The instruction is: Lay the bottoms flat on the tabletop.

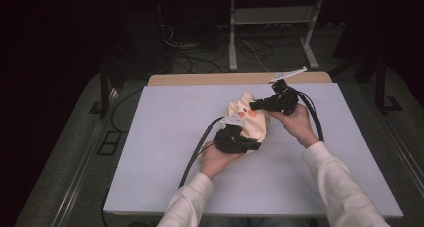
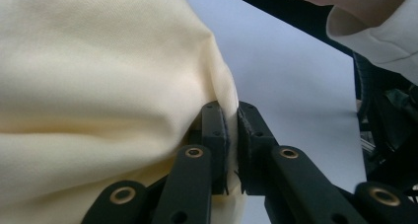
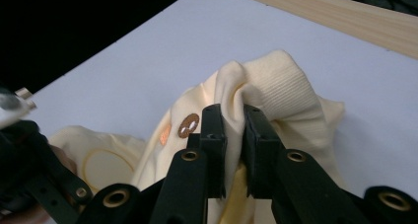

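Observation:
A pale yellow garment (image 1: 248, 118) with orange and brown round prints lies bunched on the white table top (image 1: 165, 137), held between both grippers. My left gripper (image 1: 257, 145) comes from the near left and is shut on a fold of the yellow cloth (image 2: 98, 86), pinched between its pads (image 2: 218, 135). Reaching in from the right, my right gripper (image 1: 252, 106) is shut on the garment (image 3: 266, 91) next to its ribbed cuff (image 3: 288, 83). A brown round print (image 3: 189, 125) sits just left of its jaws.
The white top covers a wooden table whose bare edge (image 1: 235, 78) shows at the back. Black cables (image 1: 197, 152) trail from both grippers across the table. A metal stand (image 1: 272, 29) and floor cables lie beyond the table. The person's cream sleeves (image 1: 340, 187) come in from the bottom.

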Demonstrator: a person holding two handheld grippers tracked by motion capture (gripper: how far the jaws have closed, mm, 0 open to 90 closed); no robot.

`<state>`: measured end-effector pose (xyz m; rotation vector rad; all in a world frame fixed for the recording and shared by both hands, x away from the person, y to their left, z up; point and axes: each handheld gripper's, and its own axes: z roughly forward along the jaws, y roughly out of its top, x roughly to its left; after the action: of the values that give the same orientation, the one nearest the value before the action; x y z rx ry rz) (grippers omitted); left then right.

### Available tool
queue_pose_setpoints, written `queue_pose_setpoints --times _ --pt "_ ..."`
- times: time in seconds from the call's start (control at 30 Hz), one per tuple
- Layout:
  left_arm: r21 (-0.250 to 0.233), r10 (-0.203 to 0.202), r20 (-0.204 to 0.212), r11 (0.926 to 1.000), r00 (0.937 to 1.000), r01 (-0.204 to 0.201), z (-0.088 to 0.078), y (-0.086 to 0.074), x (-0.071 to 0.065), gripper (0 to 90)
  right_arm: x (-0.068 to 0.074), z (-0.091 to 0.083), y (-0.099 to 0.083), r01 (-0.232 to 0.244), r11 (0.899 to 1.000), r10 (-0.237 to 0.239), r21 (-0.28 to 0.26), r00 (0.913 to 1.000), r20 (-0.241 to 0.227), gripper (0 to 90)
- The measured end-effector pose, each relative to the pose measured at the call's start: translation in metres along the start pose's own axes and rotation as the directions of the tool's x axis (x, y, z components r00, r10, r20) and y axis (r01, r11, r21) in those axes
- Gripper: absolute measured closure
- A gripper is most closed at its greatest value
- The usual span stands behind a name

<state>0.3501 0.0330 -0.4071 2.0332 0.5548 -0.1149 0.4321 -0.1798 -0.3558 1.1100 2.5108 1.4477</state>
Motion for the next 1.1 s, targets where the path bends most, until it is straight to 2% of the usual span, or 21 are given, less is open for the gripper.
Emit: queue_pose_setpoints --times 0.17,0.3,0.47,0.6,0.8,1.1 --pt "-0.036 0.002 0.018 0.9993 0.9998 -0.001 -0.007 0.003 -0.004 74.7 -0.008 -0.011 -0.013 -0.025 0.999 0.025 -0.028 0.9996 0.011 80.4" --pt "-0.045 0.022 -0.021 0.9987 0.9995 -0.023 -0.011 0.006 -0.007 66.7 -0.014 -0.02 -0.025 -0.044 0.998 0.045 -0.044 0.9989 0.017 80.8" --pt "-0.087 0.025 -0.087 0.9957 0.9959 -0.032 -0.018 0.008 -0.008 54.3 -0.017 -0.028 -0.034 -0.046 0.997 0.047 -0.057 0.9985 0.026 81.0" --pt "-0.127 0.011 -0.109 0.9916 0.994 -0.025 -0.027 0.011 -0.005 47.9 -0.017 -0.035 -0.039 -0.045 0.997 0.047 -0.062 0.9983 0.033 81.0" --pt "-0.151 -0.007 -0.155 0.9884 0.9879 -0.016 -0.04 0.017 0.002 41.9 -0.016 -0.045 -0.046 -0.039 0.997 0.043 -0.067 0.998 0.046 81.1" --pt "-0.153 -0.015 -0.237 0.988 0.9715 -0.022 -0.055 0.026 0.015 36.1 -0.013 -0.054 -0.06 -0.041 0.997 0.045 -0.069 0.9976 0.053 81.4"
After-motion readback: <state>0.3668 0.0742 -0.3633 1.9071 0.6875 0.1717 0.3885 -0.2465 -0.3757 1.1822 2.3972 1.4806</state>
